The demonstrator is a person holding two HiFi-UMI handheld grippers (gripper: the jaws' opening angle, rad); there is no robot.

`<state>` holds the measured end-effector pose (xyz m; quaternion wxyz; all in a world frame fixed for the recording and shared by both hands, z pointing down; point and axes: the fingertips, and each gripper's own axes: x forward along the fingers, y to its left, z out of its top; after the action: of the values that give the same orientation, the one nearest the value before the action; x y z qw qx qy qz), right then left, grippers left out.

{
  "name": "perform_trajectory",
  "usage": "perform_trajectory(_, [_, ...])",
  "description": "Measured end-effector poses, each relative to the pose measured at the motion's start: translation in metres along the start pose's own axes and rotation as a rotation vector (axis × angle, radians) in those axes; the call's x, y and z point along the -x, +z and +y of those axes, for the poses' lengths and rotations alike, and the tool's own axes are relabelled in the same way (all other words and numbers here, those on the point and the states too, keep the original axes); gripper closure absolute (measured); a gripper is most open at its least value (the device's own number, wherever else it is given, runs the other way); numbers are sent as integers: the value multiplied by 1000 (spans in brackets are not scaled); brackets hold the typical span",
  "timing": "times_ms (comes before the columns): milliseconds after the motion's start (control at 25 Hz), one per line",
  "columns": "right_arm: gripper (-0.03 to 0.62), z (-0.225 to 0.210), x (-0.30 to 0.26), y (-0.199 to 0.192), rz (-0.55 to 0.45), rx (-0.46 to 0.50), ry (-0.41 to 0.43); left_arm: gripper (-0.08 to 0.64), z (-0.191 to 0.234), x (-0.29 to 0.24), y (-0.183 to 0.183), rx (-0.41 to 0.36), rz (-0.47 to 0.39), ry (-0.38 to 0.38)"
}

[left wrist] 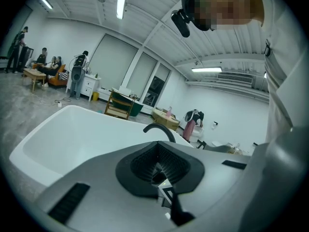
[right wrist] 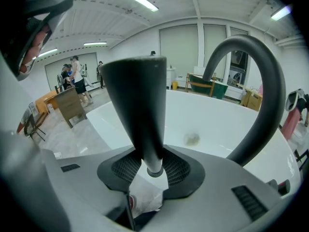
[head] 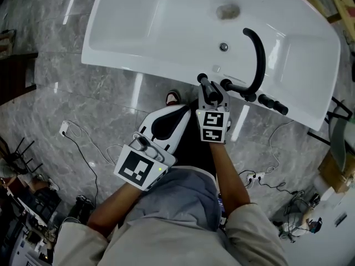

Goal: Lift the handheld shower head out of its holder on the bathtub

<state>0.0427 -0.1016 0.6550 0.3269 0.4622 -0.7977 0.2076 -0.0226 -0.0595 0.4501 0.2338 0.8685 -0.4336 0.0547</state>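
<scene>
Grey veined marble floor (head: 66, 93) spreads under a large white bathtub (head: 138, 21), glossy and smooth, with rounded corners and a small metal drain. On the tub's near rim a thick black spout (head: 258, 54) rises in a matte, tubular arch and curves over the basin.

Just beside the spout's base, at the same near rim, is the handheld shower head (head: 205, 85). In the right gripper view the shower head (right wrist: 137, 105) is a dark, smooth tapered stem. Its long axis runs upright, with the narrow end and its silver ring low between the jaws and the broad flat end pointing up. I cannot tell whether it is seated in its holder.

The right gripper (head: 212, 96) reaches to the rim with its jaws pinching this stem. The ribbed black pads (right wrist: 179, 170) sit close on either side of the narrow end.

The left gripper (head: 183, 111) is held back over the floor, well apart from the tub. Its grey shell surrounds ribbed black pads (left wrist: 174, 166), which are drawn together with nothing between them.

Thin white cables (head: 83, 148) lie loose on the marble.
</scene>
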Motion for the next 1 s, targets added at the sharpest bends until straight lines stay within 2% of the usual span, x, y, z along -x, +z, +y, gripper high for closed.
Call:
perform_trajectory(360, [446,8,16,19,-32,9,12,554,6,3,-1,-16,18,2])
perform_trajectory(1000, [448,11,54,49,-86,24,19,554,8,-1,20,-14,-26,-19])
